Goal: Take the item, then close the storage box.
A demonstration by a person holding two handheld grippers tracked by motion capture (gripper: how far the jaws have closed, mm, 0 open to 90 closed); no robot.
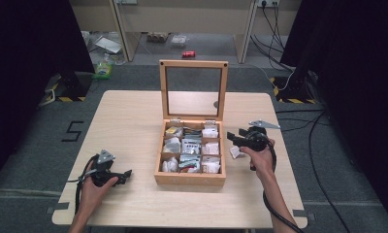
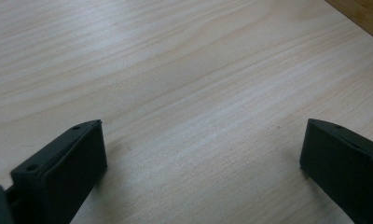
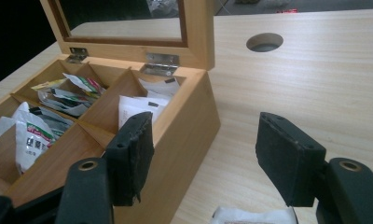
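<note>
White sachet (image 3: 254, 215) lies on the table just below the released right tongs (image 3: 208, 158), beside the wooden box (image 3: 189, 116).

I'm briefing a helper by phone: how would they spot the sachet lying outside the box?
Start at the open wooden compartment box with its windowed lid in the middle of the pale wooden table. Just off its right wall, under the right gripper, lies a small white paper sachet. Every other sachet sits inside a compartment; this one rests on bare tabletop.
</note>
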